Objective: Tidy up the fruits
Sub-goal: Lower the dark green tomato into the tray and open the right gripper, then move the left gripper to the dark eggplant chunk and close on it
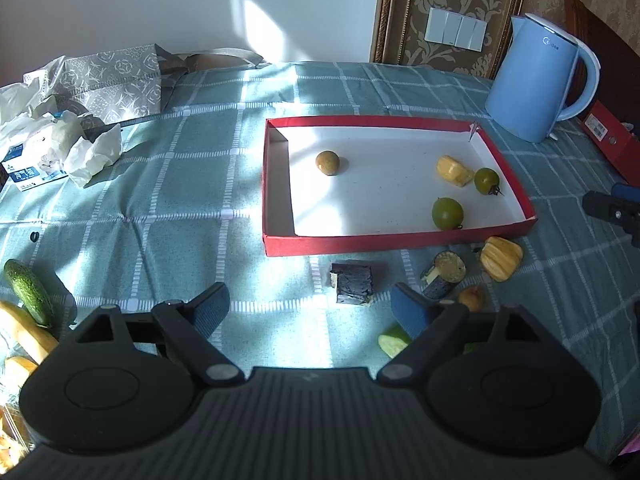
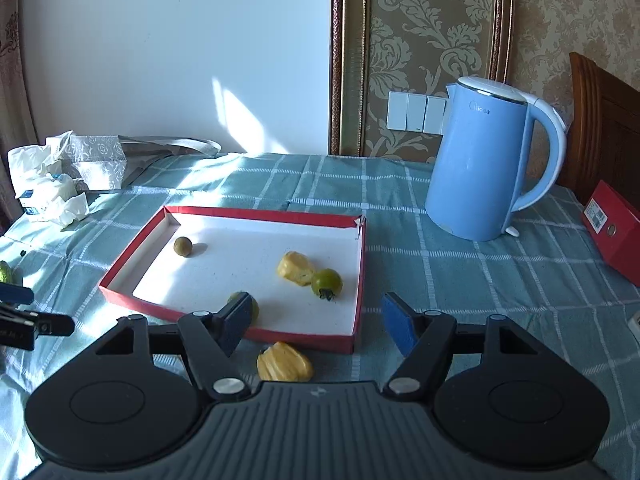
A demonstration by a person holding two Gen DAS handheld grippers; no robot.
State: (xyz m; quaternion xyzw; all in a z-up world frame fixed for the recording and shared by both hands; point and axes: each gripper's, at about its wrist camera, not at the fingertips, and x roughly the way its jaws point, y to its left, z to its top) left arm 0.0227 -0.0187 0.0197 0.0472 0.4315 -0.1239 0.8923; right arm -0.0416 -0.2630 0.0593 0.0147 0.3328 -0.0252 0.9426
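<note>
The left claw (image 1: 310,312) stands wide apart with nothing between its pads, over the checked cloth of the counter (image 1: 172,200); a dark eggplant chunk (image 1: 353,288) lies just ahead of it, a second eggplant piece (image 1: 444,274) and a small brownish fruit (image 1: 472,297) near its right pad, a cucumber slice (image 1: 394,340) beside that pad; the red tray (image 1: 276,184) lies farther ahead, holding a brown round fruit (image 1: 327,162), a yellow jackfruit piece (image 1: 454,171) and two green tomatoes (image 1: 447,213); the right claw (image 2: 316,322) is open and empty too, its pads over the tray's near rim; another jackfruit piece (image 2: 285,363) lies on the cloth just below and between them, outside the tray; a blue kettle (image 2: 480,160) stands well to the right
</note>
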